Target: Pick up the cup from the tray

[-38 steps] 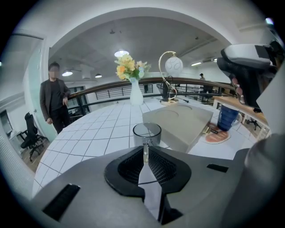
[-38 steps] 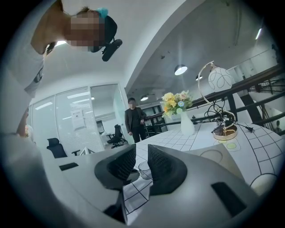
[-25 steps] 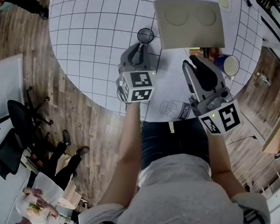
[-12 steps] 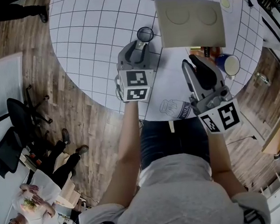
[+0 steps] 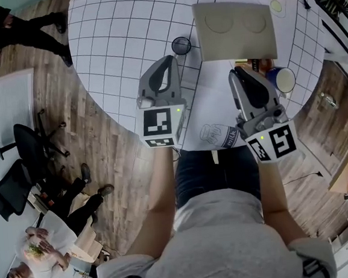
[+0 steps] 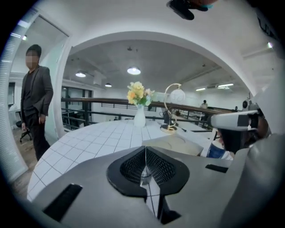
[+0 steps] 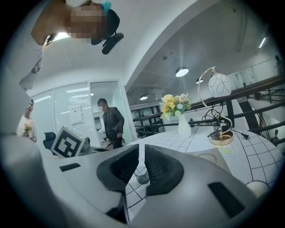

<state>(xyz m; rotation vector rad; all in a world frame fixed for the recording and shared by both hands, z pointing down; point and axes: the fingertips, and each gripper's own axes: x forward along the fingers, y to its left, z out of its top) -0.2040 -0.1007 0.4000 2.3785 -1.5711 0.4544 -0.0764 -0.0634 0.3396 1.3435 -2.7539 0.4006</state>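
In the head view, the left hand-held gripper [image 5: 169, 59] is seen over the tabletop [image 5: 117, 43], with its tip near the cup [image 5: 181, 45]. The cup is set on the tabletop just beside the left edge of the tray [image 5: 236, 48], not on it. From above, only the cup's round rim is shown. Its upright stand, with the mouth upward and the long axis vertical, is made out in the right gripper view, where it is glimpsed through the gap beyond the jaws.

In the left gripper view, the jaws have just been closing and are pressed together with nothing held. The cup is almost wholly hidden behind them. A vase of flowers [image 6: 139, 116] far across the tabletop is shown only by the gripper views.

The right hand-held gripper [image 5: 236, 73] is held near the tray's front edge, with its jaws narrowly parted and empty.
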